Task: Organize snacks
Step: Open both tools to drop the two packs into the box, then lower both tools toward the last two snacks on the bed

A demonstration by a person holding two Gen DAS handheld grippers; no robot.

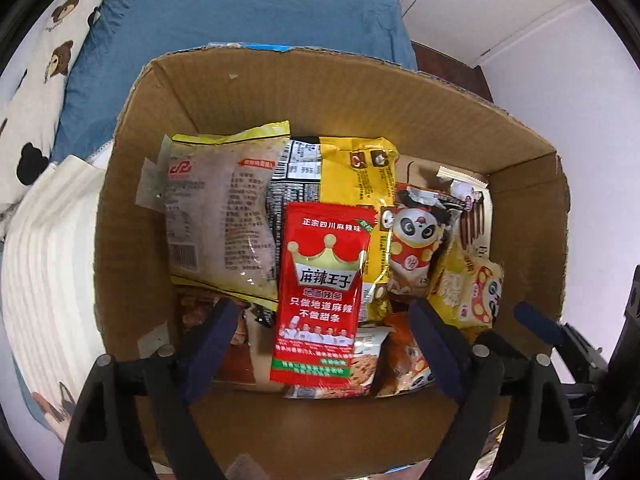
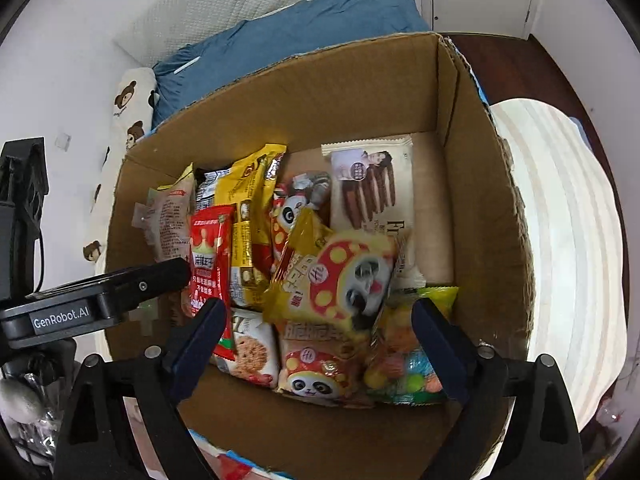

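Observation:
A brown cardboard box (image 1: 224,92) holds a pile of snack packets. My left gripper (image 1: 324,340) is open above the pile, and a red spicy-strip packet (image 1: 324,288) lies between its fingers with neither pad touching it. Behind it are a clear grey bag (image 1: 216,208) and a yellow packet (image 1: 360,184). My right gripper (image 2: 318,340) is open over the same box (image 2: 480,200). A yellow panda packet (image 2: 340,280) sits tilted between its fingers, clear of both pads. A cream chocolate-stick packet (image 2: 372,188) lies at the back, and a bag of coloured candies (image 2: 404,356) is by the right finger.
The box stands on a bed with a blue pillow (image 1: 248,12), a bear-print pillow (image 1: 48,72) and a striped white blanket (image 2: 568,240). The left gripper's black housing (image 2: 100,300) reaches into the right wrist view from the left. White walls and dark wood floor (image 2: 520,60) lie beyond.

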